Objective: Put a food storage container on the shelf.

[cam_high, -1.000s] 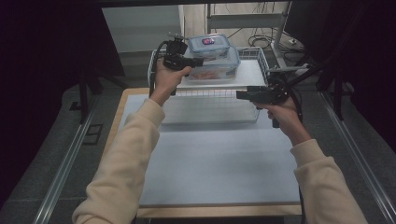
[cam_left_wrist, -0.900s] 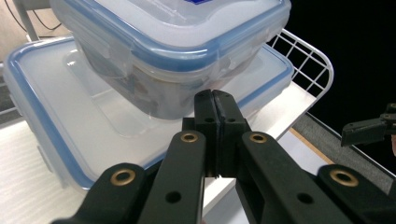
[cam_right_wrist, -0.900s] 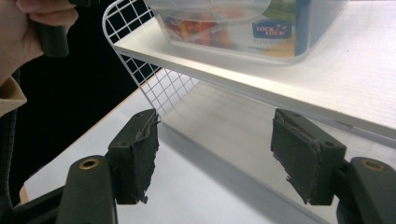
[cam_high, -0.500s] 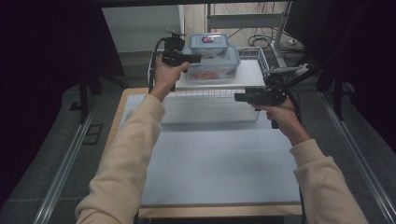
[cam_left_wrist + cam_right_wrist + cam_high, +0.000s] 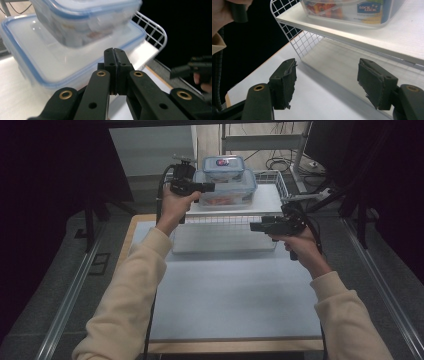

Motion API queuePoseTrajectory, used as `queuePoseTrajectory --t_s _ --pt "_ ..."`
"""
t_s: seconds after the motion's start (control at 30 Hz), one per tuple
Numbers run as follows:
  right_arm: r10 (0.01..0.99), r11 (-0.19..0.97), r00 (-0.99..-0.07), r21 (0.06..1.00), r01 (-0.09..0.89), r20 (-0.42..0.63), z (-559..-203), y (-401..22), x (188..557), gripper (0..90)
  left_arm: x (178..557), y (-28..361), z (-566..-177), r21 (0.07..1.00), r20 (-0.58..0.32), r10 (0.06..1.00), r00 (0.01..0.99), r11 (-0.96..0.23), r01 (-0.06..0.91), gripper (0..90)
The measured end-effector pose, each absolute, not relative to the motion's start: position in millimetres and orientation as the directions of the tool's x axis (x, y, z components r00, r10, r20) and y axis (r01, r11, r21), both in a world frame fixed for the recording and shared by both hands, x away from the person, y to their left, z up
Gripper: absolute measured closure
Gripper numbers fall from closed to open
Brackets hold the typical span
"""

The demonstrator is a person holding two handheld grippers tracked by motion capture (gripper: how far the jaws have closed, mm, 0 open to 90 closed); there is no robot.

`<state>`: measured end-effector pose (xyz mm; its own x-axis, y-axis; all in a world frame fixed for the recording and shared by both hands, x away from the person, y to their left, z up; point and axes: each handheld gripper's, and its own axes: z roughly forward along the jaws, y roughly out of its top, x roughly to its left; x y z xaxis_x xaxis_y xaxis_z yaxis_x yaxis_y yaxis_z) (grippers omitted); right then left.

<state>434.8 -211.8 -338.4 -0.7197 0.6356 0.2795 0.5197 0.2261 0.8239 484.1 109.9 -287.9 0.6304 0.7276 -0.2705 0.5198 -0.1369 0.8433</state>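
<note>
Big box: the big box (image 5: 227, 190) sits on the top board of the wire shelf (image 5: 235, 207) at the far end of the table (image 5: 235, 295) — clear, blue-edged lid, orange food inside; its long axis runs across the table, left to right.
Small box: the small box (image 5: 223, 168) rests flat on the big box's lid, long axis the same way, lid up.
Left gripper: the left gripper (image 5: 207, 186) is held level at the left end of the big box, pointing right toward it — jaws pressed together, nothing between them.
Right gripper: the right gripper (image 5: 256, 226) is in front of the shelf, below its top board, pointing left; jaws stand wide apart and empty.
</note>
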Motion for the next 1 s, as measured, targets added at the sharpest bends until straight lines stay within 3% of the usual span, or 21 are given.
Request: queuePoseTrajectory --t_s 0.57,1.0 --pt "0.616 0.248 -0.738 0.822 0.513 0.275 -356.8 -218.4 405.5 29.5 409.1 129.2 -323.0 0.843 -0.229 0.69 0.686 -0.212 0.494 89.0" --pt "0.614 0.271 -0.743 0.813 0.516 0.267 -402.3 -228.8 379.7 29.3 347.0 137.7 -392.5 0.823 -0.24 0.651 0.721 -0.257 0.506 84.7"
